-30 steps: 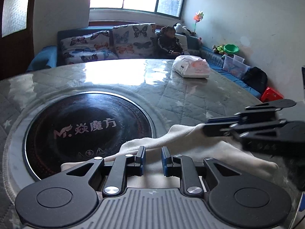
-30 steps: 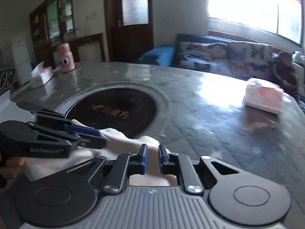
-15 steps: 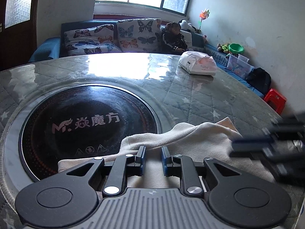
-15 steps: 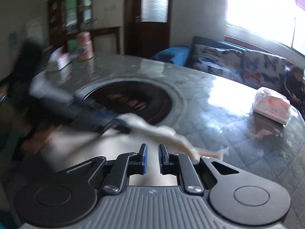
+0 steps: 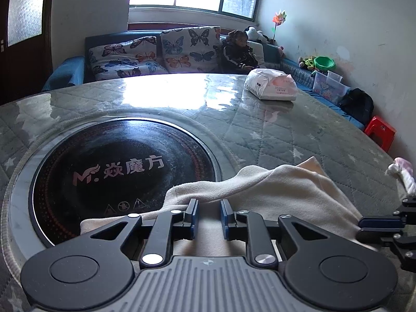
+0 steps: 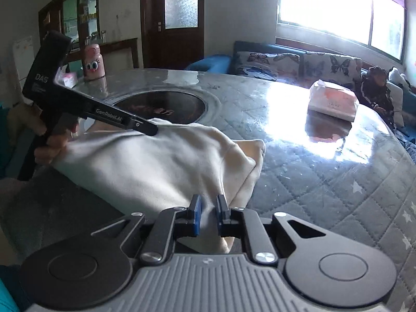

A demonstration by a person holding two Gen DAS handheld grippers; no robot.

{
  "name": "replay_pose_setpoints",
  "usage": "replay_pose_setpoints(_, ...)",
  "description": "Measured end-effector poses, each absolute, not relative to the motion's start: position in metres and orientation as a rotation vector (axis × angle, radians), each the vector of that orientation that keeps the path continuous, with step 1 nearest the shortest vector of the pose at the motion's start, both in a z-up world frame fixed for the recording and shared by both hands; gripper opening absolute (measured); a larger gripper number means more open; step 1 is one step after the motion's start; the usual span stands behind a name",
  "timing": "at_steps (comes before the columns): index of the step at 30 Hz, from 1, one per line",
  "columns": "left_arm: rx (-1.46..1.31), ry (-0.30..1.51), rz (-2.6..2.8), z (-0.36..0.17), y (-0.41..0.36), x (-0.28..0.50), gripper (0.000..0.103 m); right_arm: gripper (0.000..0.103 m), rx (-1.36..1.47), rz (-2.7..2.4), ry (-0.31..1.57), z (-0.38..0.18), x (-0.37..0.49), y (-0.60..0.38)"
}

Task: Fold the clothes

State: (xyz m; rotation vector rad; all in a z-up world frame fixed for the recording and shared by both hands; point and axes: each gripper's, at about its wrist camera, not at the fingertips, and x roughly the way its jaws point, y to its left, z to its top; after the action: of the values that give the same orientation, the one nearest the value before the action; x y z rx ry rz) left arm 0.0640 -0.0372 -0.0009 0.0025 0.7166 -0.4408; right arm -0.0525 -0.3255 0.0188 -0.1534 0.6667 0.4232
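A cream garment (image 5: 286,189) lies bunched on the quilted grey table (image 5: 286,135), its left part over the edge of a round black cooktop (image 5: 117,169). My left gripper (image 5: 209,208) is shut on the garment's near fold, with cloth between its blue pads. In the right wrist view the garment (image 6: 156,166) stretches from the left gripper (image 6: 149,130), held by a hand (image 6: 52,143), to my right gripper (image 6: 208,208), which is shut on its right end. The right gripper (image 5: 377,227) shows at the cloth's right edge.
A white and pink tissue pack (image 5: 271,84) sits far right on the table. A pink bottle (image 6: 94,62) stands at the far left edge. A small pink cloth (image 5: 403,174) lies near the right edge. A sofa with a seated person (image 5: 238,52) is behind.
The right gripper has swung from over the garment's middle out to its right end, and the cloth is now drawn out wider between the two grippers. The left gripper barely moved.
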Motion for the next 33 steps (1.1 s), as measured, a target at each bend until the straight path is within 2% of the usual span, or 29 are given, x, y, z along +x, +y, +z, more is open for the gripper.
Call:
replay_pose_setpoints(7,0.009,0.648,-0.507,0.022,-0.03,0.015,0.021,0.011,-0.234,0.479,0.604,0.038,-0.06,-0.302)
replay_pose_setpoints(14,0.02,0.675,-0.519,0.011,-0.019,-0.026,0.021,0.011,-0.258,0.61,0.611,0.033,-0.052,-0.258)
replay_pose_setpoints(19,-0.045,0.676,-0.49,-0.001,0.001,-0.037,0.021,0.012,-0.317,0.628,0.633,0.017,-0.059,-0.243)
replay_pose_setpoints(33,-0.141,0.687,-0.426,0.006,0.036,-0.04,0.021,0.012,-0.324,0.695,0.647,0.03,-0.052,-0.227)
